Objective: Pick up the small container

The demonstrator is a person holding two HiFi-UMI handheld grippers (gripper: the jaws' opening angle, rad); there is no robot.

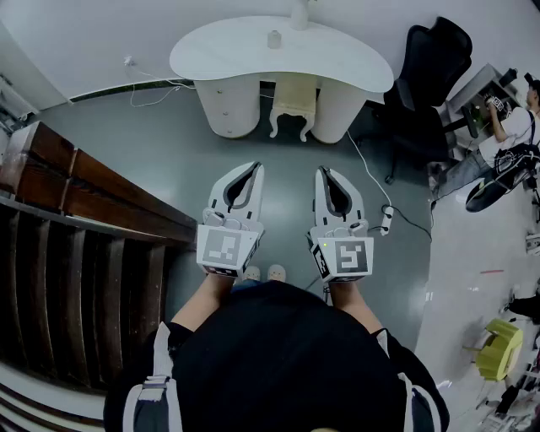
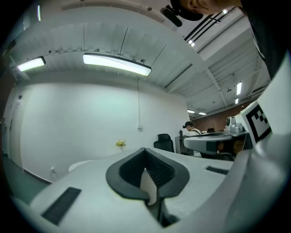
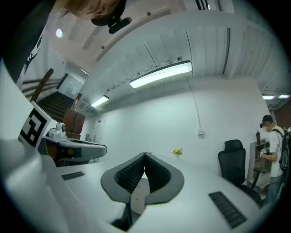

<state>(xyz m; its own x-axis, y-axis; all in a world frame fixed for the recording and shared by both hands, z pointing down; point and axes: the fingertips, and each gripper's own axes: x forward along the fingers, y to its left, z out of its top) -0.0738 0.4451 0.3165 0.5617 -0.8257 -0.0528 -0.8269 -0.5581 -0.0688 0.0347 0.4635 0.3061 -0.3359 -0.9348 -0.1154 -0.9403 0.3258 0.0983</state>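
The small container (image 1: pixel 274 39), a pale little cylinder, stands on the far white curved table (image 1: pixel 219 55), beside a vase with yellow flowers (image 1: pixel 299 13). My left gripper (image 1: pixel 255 167) and right gripper (image 1: pixel 324 171) are held side by side, level, well short of the table and pointing toward it. Both are shut with nothing between the pads. In the left gripper view the jaws (image 2: pixel 145 149) meet at their tips, and the flowers (image 2: pixel 120 144) show beyond them. The right gripper view shows its jaws (image 3: pixel 145 154) closed too. The container is hidden in both gripper views.
A cream stool (image 1: pixel 294 103) is tucked under the table. A black office chair (image 1: pixel 434 63) stands at its right end. A dark wooden staircase rail (image 1: pixel 80 187) runs along the left. A power strip and cable (image 1: pixel 386 221) lie on the floor. A person (image 1: pixel 506 135) is at the far right.
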